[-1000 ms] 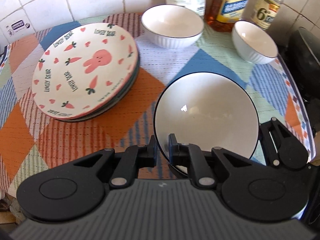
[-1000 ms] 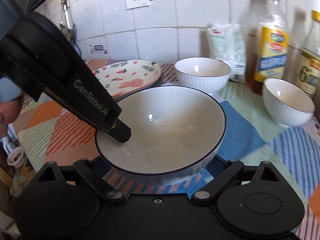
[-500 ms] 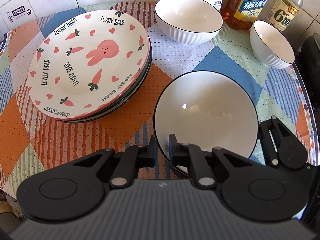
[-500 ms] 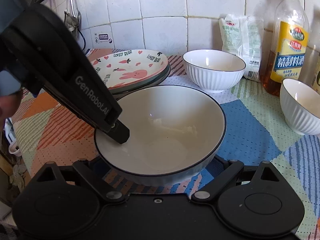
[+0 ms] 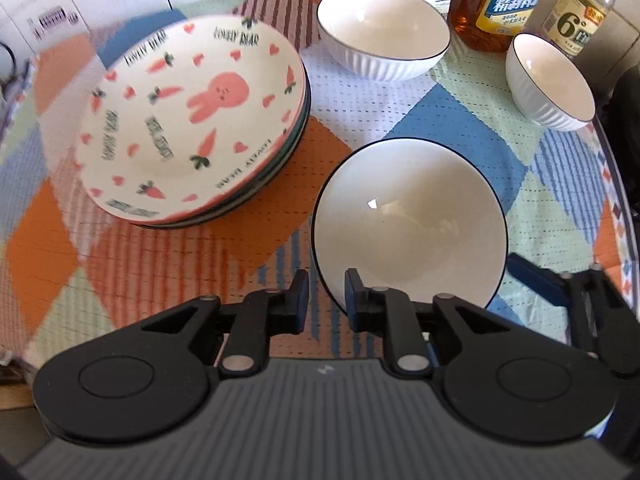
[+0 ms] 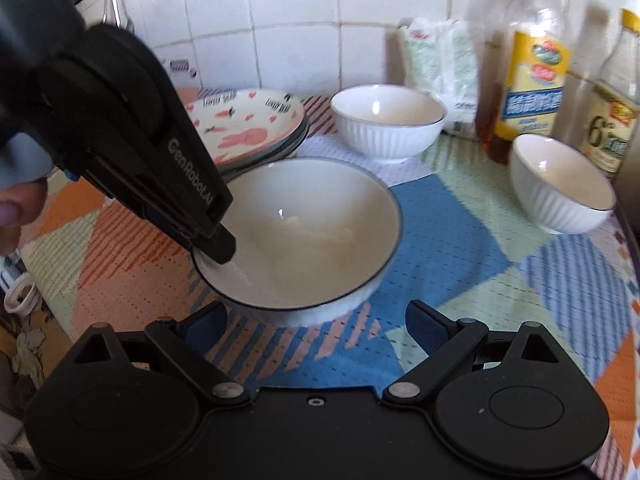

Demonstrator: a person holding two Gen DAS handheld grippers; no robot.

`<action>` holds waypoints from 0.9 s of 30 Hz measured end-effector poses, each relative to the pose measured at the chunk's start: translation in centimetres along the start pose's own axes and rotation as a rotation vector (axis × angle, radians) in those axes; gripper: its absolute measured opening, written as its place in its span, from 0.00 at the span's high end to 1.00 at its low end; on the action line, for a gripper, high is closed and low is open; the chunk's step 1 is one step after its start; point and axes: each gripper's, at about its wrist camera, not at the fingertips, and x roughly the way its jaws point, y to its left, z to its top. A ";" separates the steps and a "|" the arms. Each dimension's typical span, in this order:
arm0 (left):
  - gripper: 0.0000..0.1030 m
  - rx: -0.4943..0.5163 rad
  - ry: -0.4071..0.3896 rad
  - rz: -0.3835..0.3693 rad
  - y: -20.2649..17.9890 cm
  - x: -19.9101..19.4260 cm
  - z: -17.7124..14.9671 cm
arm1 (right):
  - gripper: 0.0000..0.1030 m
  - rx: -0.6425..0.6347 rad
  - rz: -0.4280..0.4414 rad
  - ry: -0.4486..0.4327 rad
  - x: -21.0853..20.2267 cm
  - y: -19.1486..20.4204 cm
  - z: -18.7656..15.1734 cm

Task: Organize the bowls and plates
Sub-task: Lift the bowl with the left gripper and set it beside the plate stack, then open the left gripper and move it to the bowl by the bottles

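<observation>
A large white bowl with a dark rim [image 5: 412,232] [image 6: 304,232] sits on the patchwork cloth. My left gripper [image 5: 326,300] straddles its near-left rim and its jaws are opening. The left pad stands off the rim, so nothing is clamped. In the right wrist view one left finger [image 6: 219,245] reaches inside the bowl. My right gripper [image 6: 316,320] is open wide just short of the bowl. A stack of plates topped by a rabbit plate [image 5: 192,120] [image 6: 248,128] lies to the left. A ribbed white bowl [image 5: 384,40] and a smaller one [image 5: 548,80] stand behind.
An oil bottle [image 5: 508,0], a second bottle [image 5: 576,24] and a plastic packet [image 6: 440,76] line the tiled wall at the back. The table's curved edge [image 5: 616,200] and a dark object [image 5: 628,120] are at the right. A person's thumb [image 6: 16,208] shows at the left.
The left jaws have parted from the bowl's rim, which they pinched before. The right gripper has drawn back, so its fingers no longer flank the bowl.
</observation>
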 end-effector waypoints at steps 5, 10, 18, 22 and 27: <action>0.82 0.027 -0.030 0.023 -0.7 -1.8 -0.3 | 0.06 0.116 -0.007 -0.015 -3.0 -1.5 0.1; 0.78 0.025 -0.067 0.024 -0.8 -4.0 -0.1 | 0.12 0.401 0.056 0.021 -4.8 -5.3 0.8; 0.72 0.131 -0.171 0.059 -1.0 -8.6 0.4 | 0.12 0.376 -0.024 -0.014 -7.2 -5.5 3.8; 0.69 0.162 -0.202 0.039 0.1 -10.1 1.5 | 0.12 0.374 -0.020 -0.040 -8.0 -5.5 6.0; 0.65 0.172 -0.244 -0.006 2.9 -10.4 3.9 | 0.18 0.476 0.044 -0.059 -7.5 -6.5 9.1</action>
